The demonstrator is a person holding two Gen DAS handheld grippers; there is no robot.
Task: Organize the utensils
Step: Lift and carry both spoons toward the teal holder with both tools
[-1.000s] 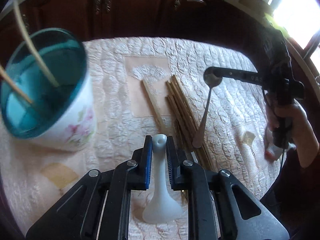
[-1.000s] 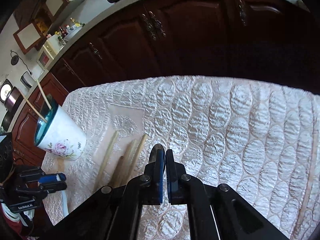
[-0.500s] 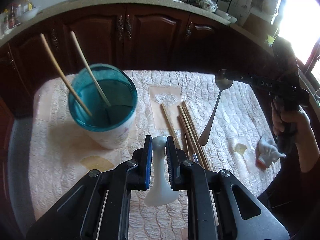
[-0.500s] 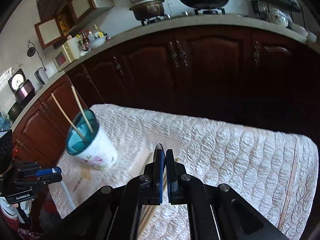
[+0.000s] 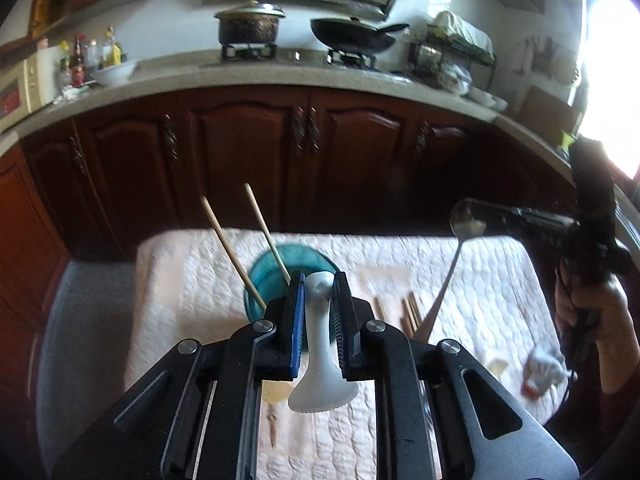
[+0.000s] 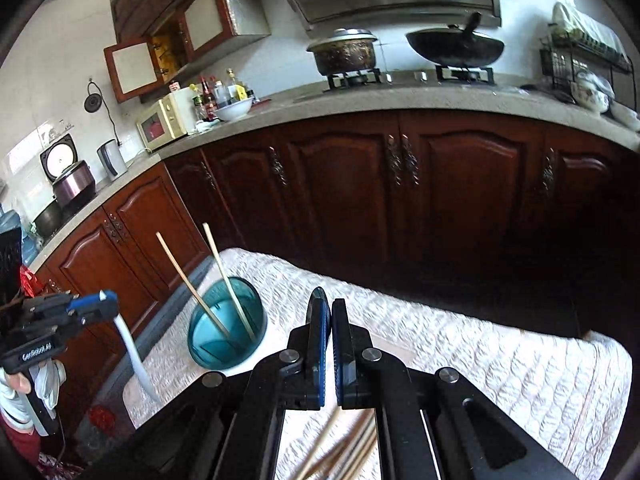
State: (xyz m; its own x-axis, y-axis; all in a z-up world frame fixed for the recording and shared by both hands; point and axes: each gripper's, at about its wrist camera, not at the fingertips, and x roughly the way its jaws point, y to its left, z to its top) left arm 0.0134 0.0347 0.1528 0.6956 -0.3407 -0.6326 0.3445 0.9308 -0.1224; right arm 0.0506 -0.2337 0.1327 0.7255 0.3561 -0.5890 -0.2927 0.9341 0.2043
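My left gripper (image 5: 319, 284) is shut on a white ceramic spoon (image 5: 320, 360), held by its handle with the bowl hanging down, high above the table. Behind it stands the teal-lined floral cup (image 5: 276, 284) with two chopsticks (image 5: 232, 252) in it. My right gripper (image 6: 331, 312) is shut on a metal spoon (image 5: 448, 276), which hangs down in the left wrist view; the spoon is hidden in the right wrist view. Loose chopsticks (image 5: 410, 314) lie on the quilted table cover (image 5: 180, 280). The cup (image 6: 228, 322) and the left gripper (image 6: 80, 308) also show in the right wrist view.
Dark wood cabinets (image 5: 248, 160) run behind the table, with a pot (image 5: 248, 24) and a wok (image 5: 356, 40) on the stove above. A small white and red object (image 5: 544, 368) lies at the table's right edge. Chopsticks (image 6: 344, 452) lie below the right gripper.
Both grippers have risen and tilted up, each still holding its spoon. The cup now sits lower and further off in both views, and the kitchen counter has come into view.
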